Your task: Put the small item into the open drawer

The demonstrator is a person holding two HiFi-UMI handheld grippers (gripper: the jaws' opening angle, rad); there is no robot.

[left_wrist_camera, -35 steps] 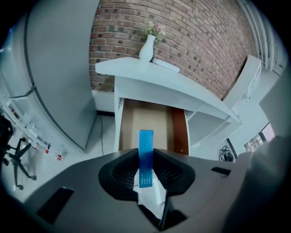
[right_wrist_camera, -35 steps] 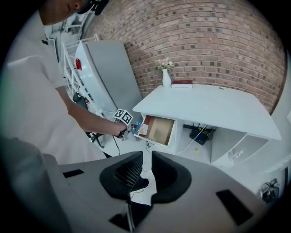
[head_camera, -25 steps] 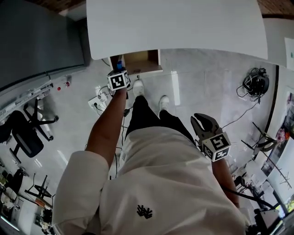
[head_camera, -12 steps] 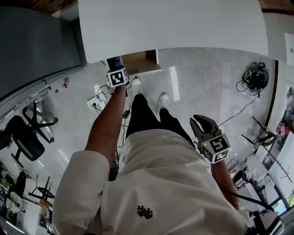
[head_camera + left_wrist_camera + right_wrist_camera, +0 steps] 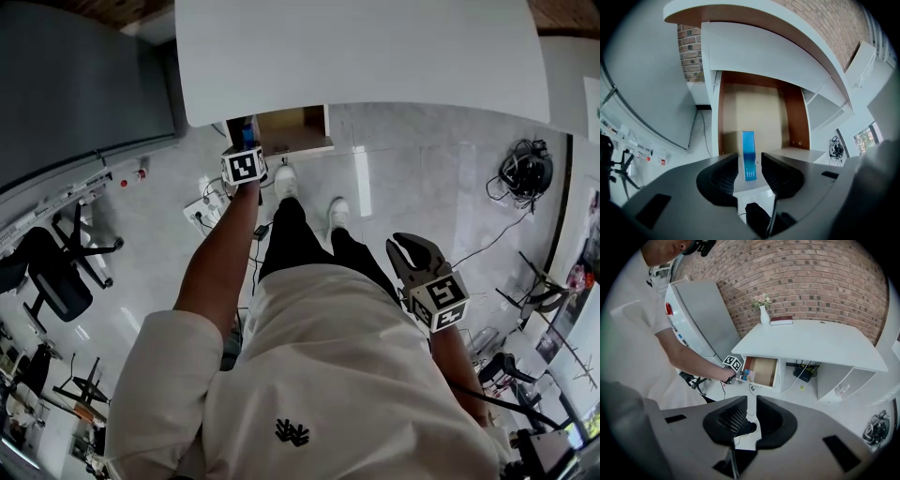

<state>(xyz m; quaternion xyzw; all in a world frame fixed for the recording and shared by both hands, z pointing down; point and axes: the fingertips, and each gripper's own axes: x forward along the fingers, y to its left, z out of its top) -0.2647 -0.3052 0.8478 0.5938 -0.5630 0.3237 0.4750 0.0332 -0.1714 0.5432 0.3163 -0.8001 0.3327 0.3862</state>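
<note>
The left gripper [image 5: 750, 158] reaches into the open drawer [image 5: 757, 110] under the white desk [image 5: 356, 56], its jaws opening. The small blue box [image 5: 748, 143] lies on the drawer floor between them, untouched by either pad. The right gripper [image 5: 752, 401], near the person's right side and well apart from the drawer, is empty, its jaws narrowly apart.

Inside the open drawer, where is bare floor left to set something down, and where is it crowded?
Free: the tan drawer floor beyond the small blue box, out to the brown side walls. Crowded: the front edge, where the left gripper is opening its jaws around the box.
</note>
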